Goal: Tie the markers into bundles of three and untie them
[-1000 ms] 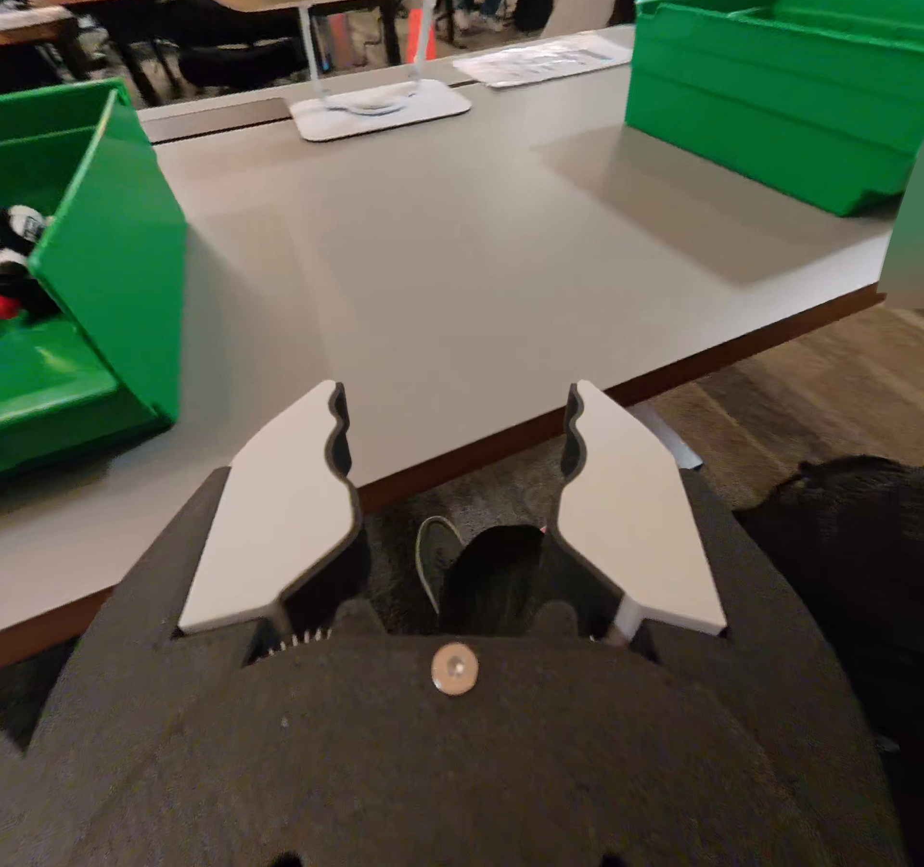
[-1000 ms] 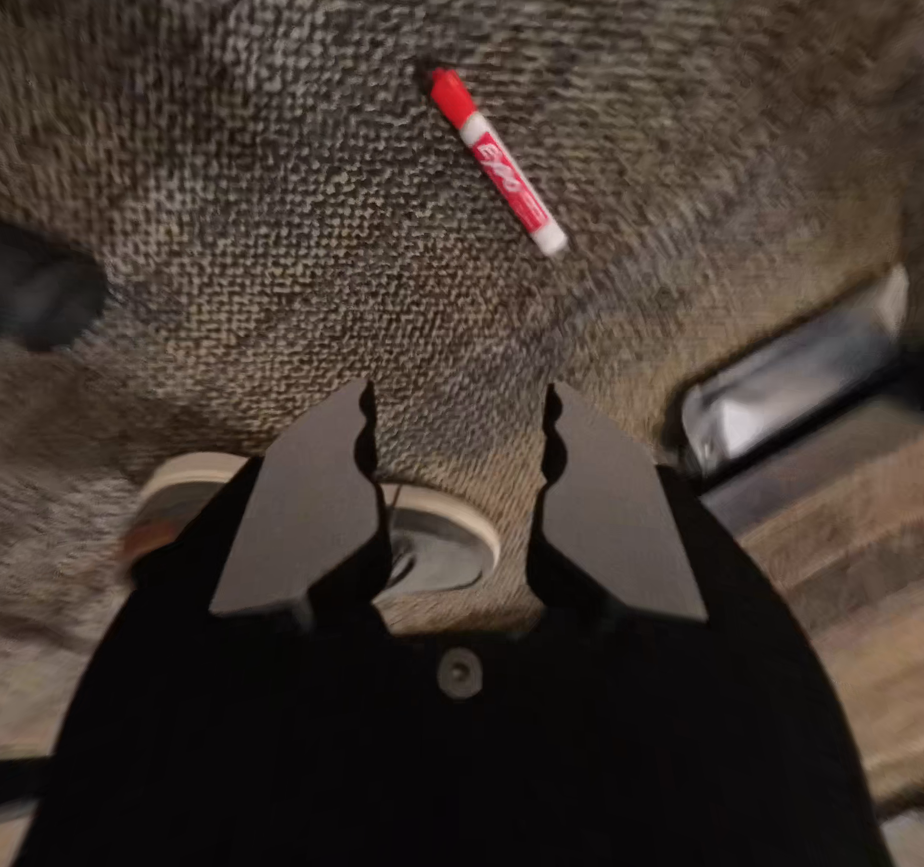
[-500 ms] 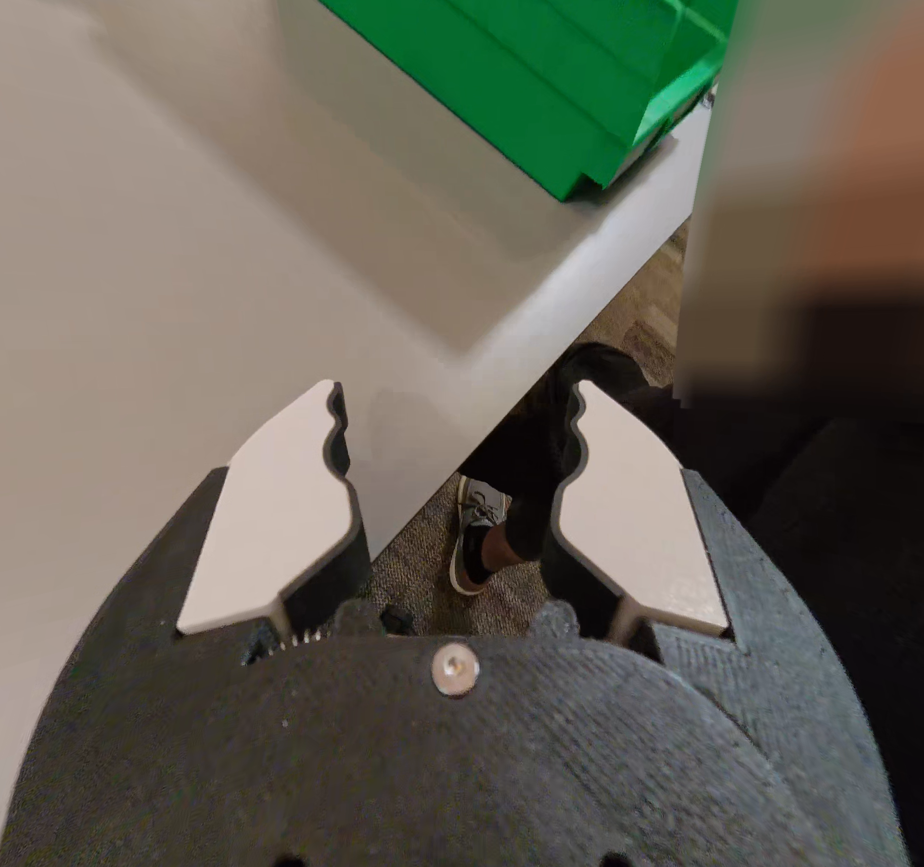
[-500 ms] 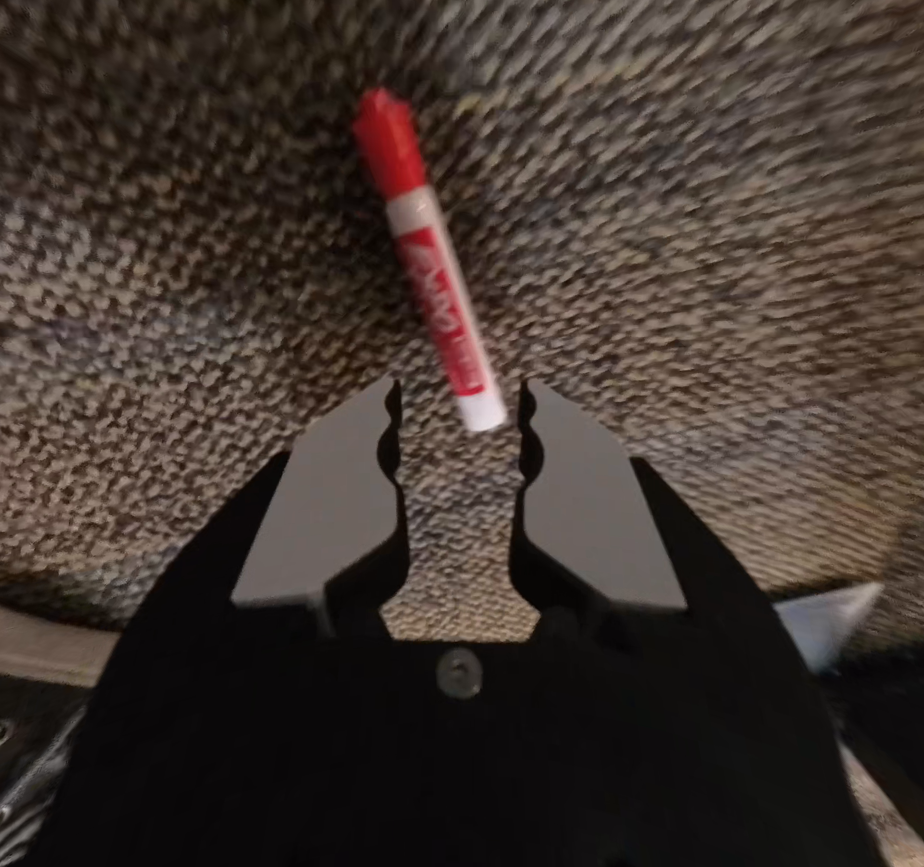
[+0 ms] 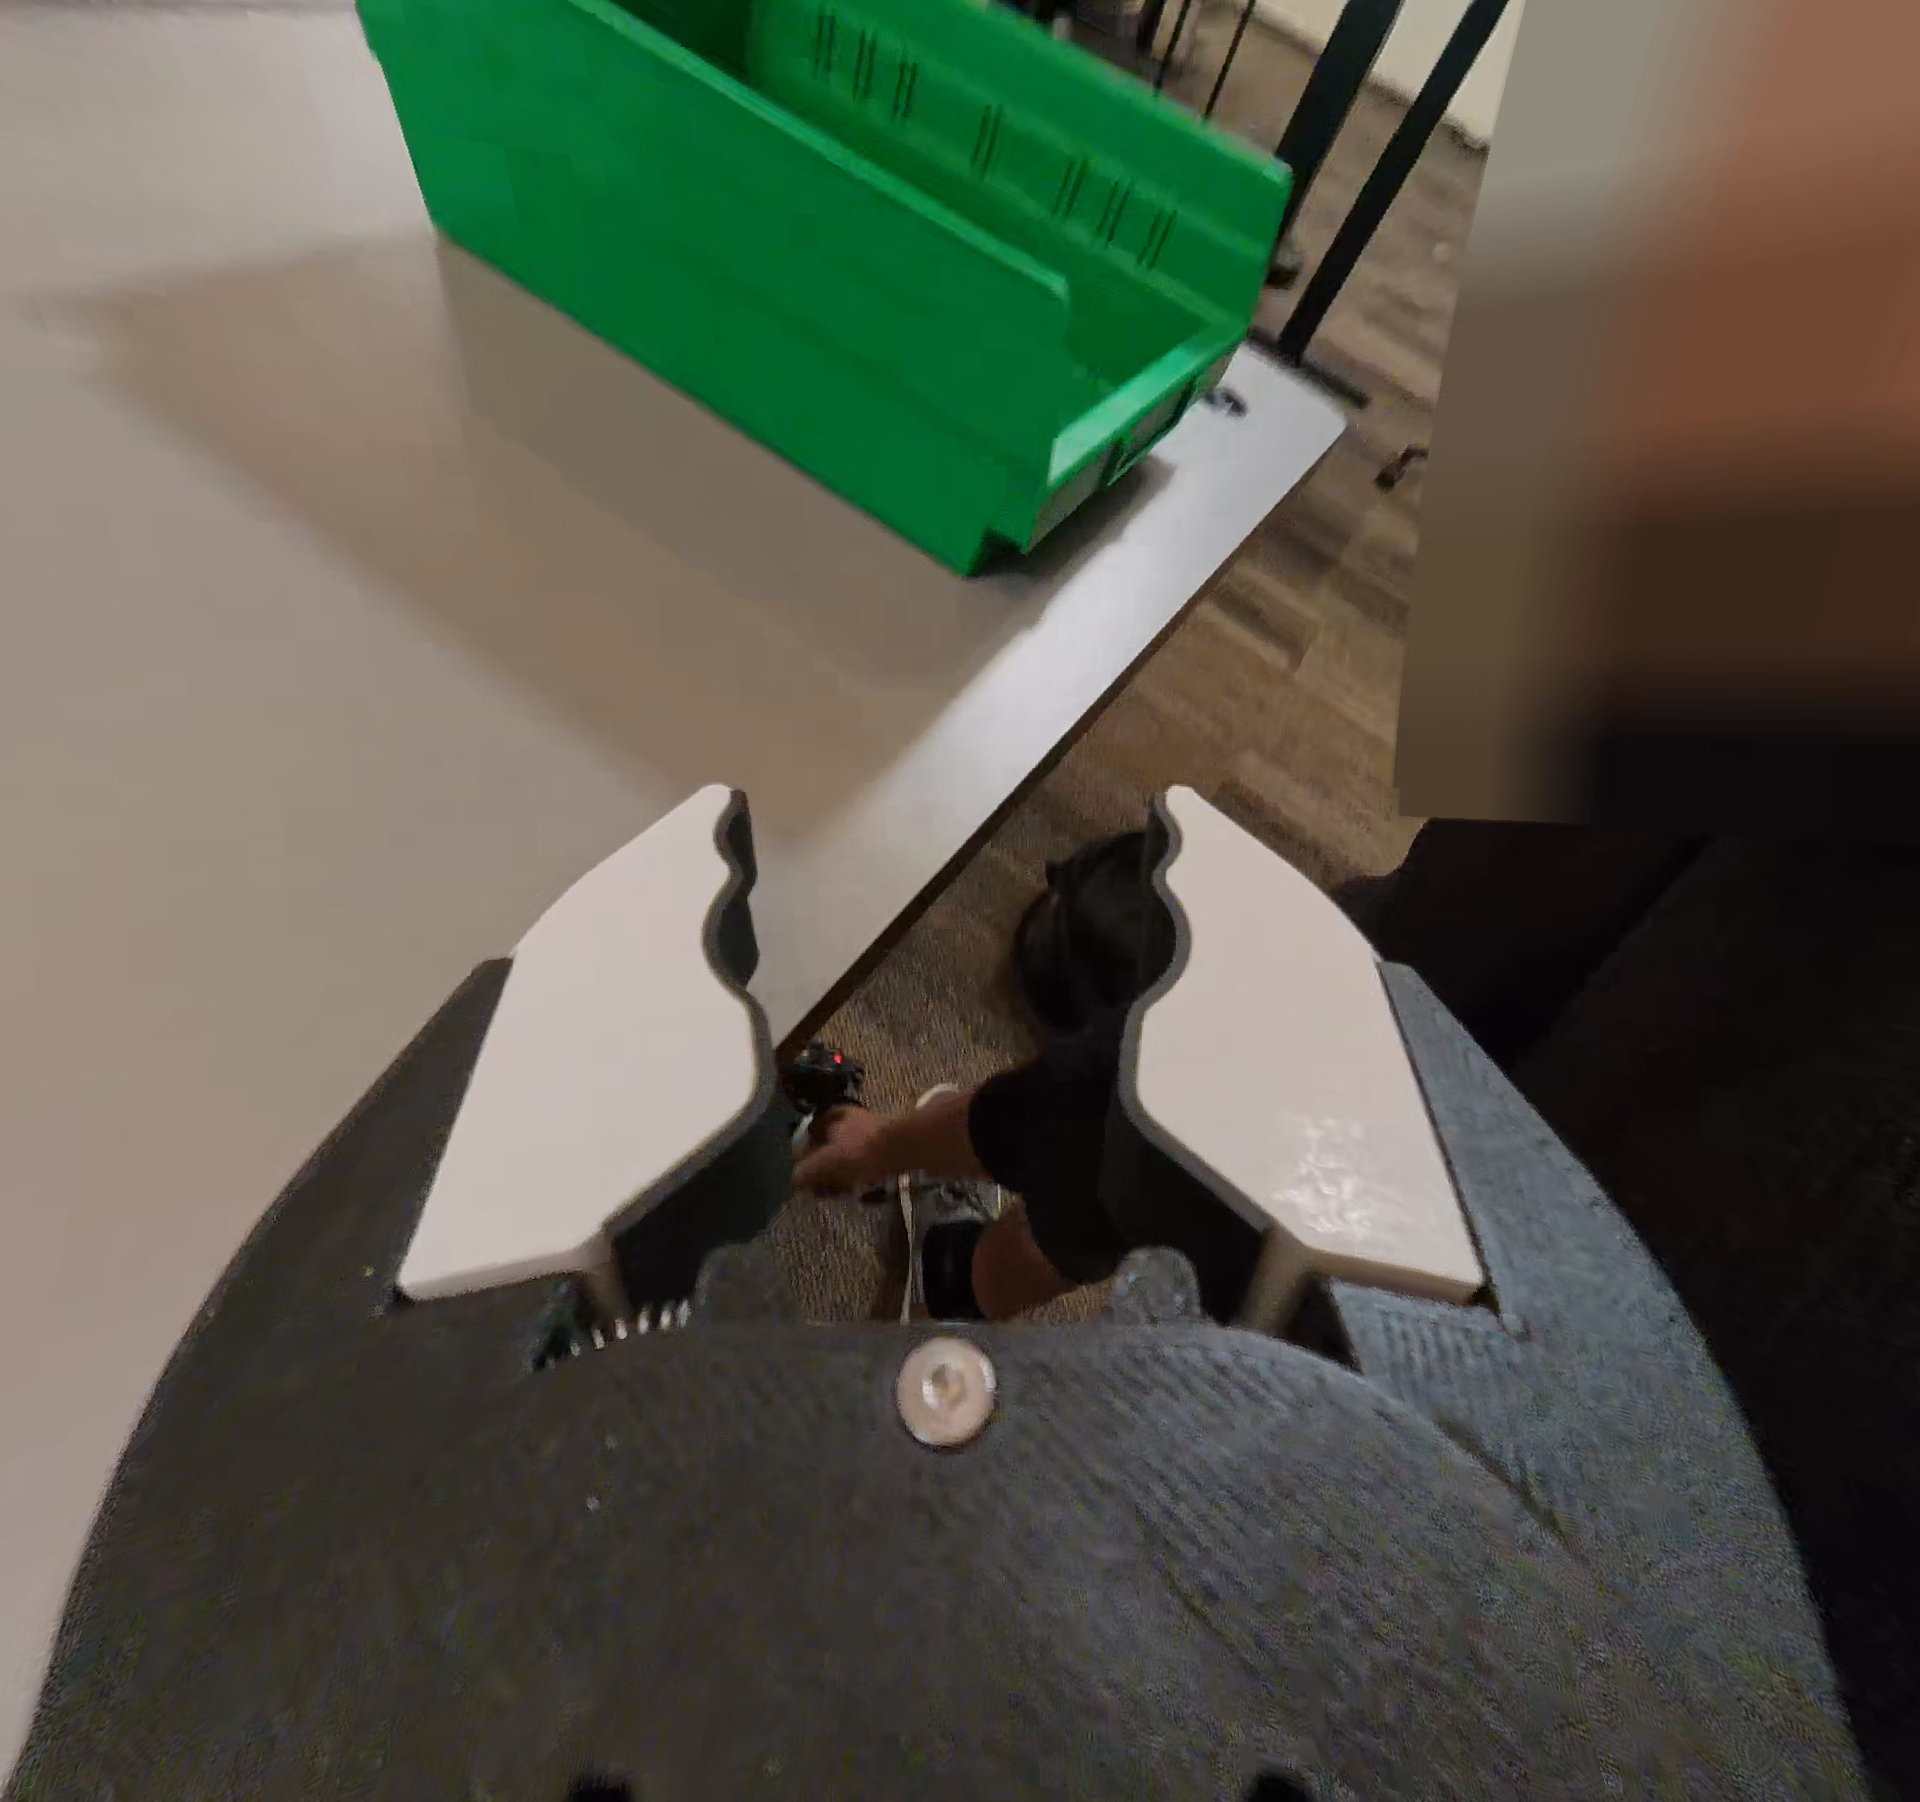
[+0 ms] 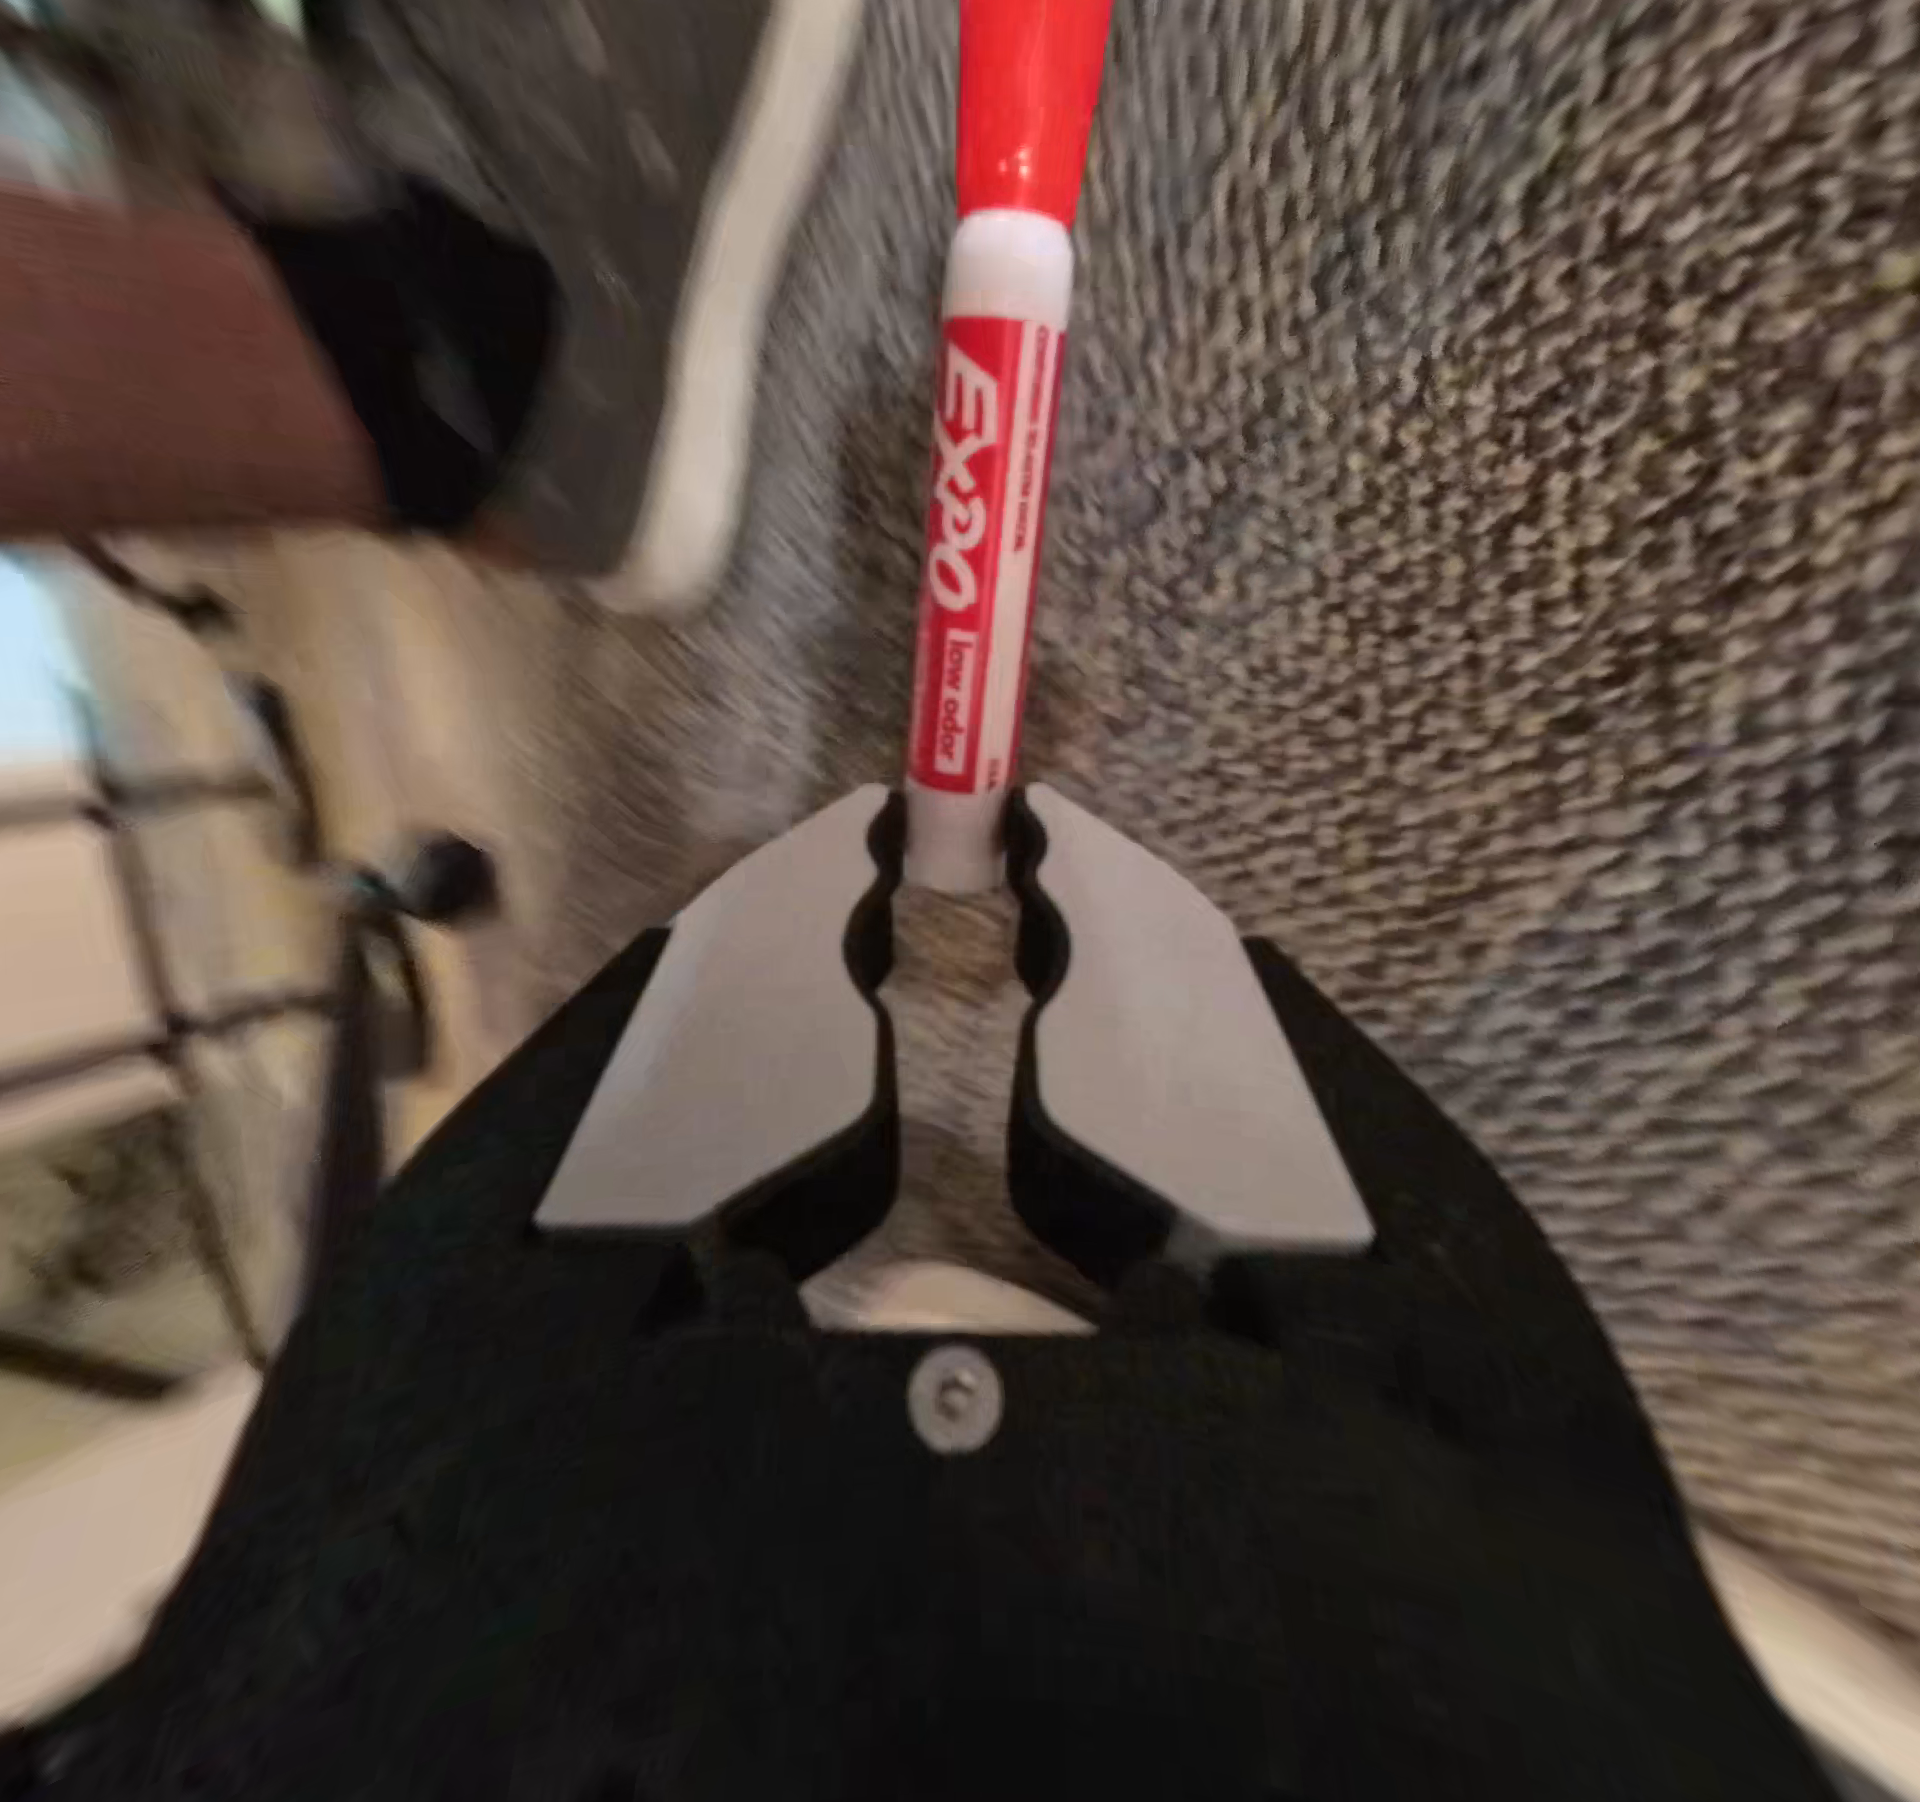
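Observation:
My right gripper (image 6: 954,838) is shut on the white tail end of a red marker (image 6: 997,464) with a red cap. The marker points straight ahead, away from the fingertips, above grey carpet (image 6: 1455,609). My left gripper (image 5: 951,853) is open and empty. It hovers over the front edge of a grey table (image 5: 312,609). A green bin (image 5: 790,225) stands on the table ahead of it. Below the table edge, between the left fingers, a person's arm in a black sleeve (image 5: 1039,1118) reaches down to the floor.
A shoe (image 6: 644,225) and a leg are at the left in the right wrist view. Black table legs (image 5: 1351,90) stand behind the green bin. Carpet and wood flooring (image 5: 1247,651) lie beyond the table edge. A blurred patch covers the upper right of the left wrist view. My right fingertips sit around 70 cm from my left ones.
My right gripper came down to the marker on the carpet, closed on its white end and lifted it. My left gripper swung right along the table toward the green bin, staying open.

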